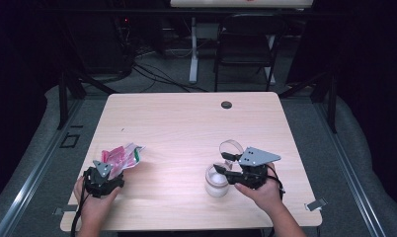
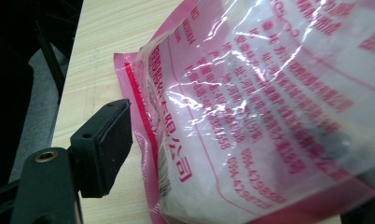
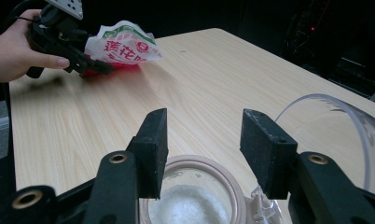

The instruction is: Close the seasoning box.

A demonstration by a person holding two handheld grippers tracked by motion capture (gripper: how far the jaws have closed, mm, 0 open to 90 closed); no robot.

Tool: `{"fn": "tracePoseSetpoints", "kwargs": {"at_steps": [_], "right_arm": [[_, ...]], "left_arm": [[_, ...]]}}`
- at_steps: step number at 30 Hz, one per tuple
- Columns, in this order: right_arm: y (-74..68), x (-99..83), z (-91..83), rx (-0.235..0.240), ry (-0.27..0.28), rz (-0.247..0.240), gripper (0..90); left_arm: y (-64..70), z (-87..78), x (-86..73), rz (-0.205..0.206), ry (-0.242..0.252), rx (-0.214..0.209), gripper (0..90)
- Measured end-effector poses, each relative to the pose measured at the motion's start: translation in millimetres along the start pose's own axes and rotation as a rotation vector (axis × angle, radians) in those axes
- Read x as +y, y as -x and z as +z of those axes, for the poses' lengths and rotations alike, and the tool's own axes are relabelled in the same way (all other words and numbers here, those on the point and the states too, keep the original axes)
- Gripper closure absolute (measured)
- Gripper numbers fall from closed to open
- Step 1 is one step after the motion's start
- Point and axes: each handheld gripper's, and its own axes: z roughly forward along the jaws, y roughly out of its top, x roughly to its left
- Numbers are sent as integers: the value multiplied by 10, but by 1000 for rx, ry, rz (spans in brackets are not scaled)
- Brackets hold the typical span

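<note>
A pink and white plastic bag (image 1: 123, 156) of white powder, printed with red characters, sits at the table's front left. My left gripper (image 1: 112, 171) is shut on its near end. In the left gripper view one finger (image 2: 104, 149) presses at the bag's (image 2: 269, 116) sealed edge, and the other is hidden behind it. A glass jar (image 1: 216, 183) of white granules stands at the front right, its clear hinged lid (image 1: 231, 147) swung back. My right gripper (image 3: 204, 126) hangs open just above the jar's mouth (image 3: 195, 200), with nothing between its fingers.
The light wooden table (image 1: 186, 123) has a small black round cap (image 1: 226, 104) near its far edge. A black folding chair (image 1: 246, 44) and floor cables lie beyond it. The other hand and the bag (image 3: 122, 44) show far off in the right gripper view.
</note>
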Motion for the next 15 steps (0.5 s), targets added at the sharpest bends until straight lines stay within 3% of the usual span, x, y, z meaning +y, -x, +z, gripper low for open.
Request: {"fn": "tracePoseSetpoints", "kwargs": {"at_steps": [6, 12, 15], "right_arm": [[-2, 12, -7, -1, 9, 1, 499], [1, 12, -13, -2, 9, -3, 498], [3, 13, -15, -6, 9, -1, 497]], "left_arm": [[44, -56, 14, 21, 15, -32, 241], [81, -104, 36, 28, 55, -98, 213], [101, -113, 45, 35, 55, -101, 209]]}}
